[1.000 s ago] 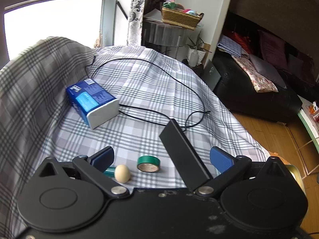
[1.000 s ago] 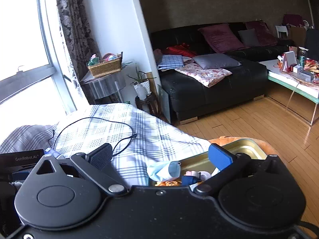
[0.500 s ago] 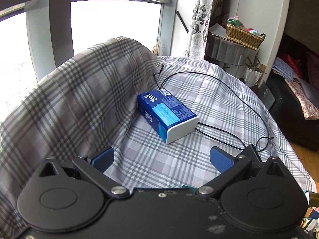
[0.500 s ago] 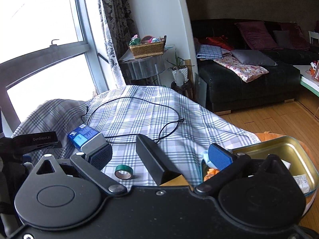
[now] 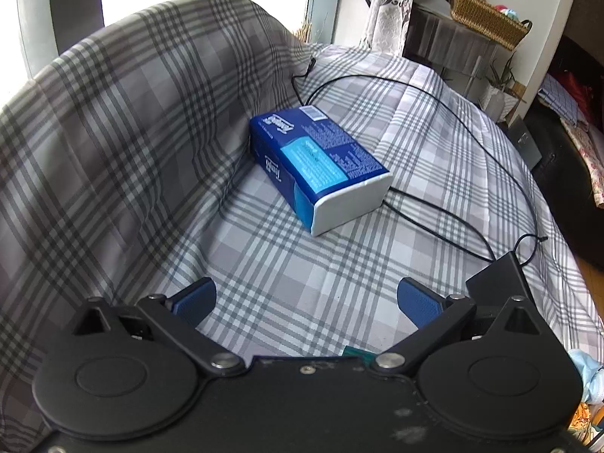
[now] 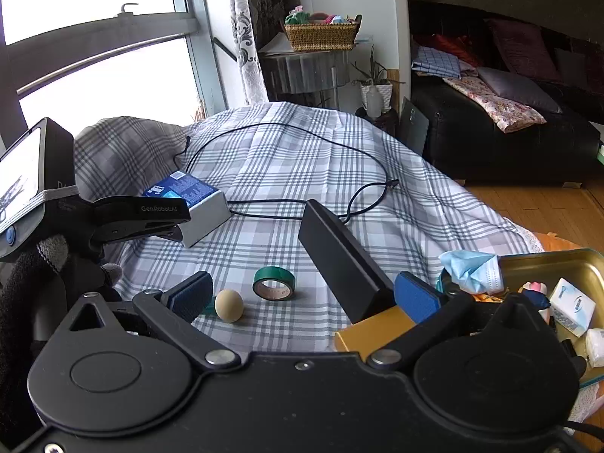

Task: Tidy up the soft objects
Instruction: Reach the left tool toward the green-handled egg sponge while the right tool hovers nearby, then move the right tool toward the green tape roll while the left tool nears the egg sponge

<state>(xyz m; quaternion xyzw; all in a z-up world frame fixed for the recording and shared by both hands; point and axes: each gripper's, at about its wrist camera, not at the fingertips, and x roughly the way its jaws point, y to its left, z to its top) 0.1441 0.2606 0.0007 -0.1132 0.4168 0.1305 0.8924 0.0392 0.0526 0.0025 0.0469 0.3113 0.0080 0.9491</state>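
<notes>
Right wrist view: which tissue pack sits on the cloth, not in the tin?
The big blue tissue pack beside the black cable; the small white pack lies in the gold tin.

A blue and white tissue pack (image 5: 319,168) lies flat on the plaid cloth, its white end turned toward the camera, touching a black cable. A crumpled light-blue face mask (image 6: 472,266) hangs over the rim of a gold metal tray (image 6: 547,260), which also holds 2 small tissue packets (image 6: 572,305).
</notes>
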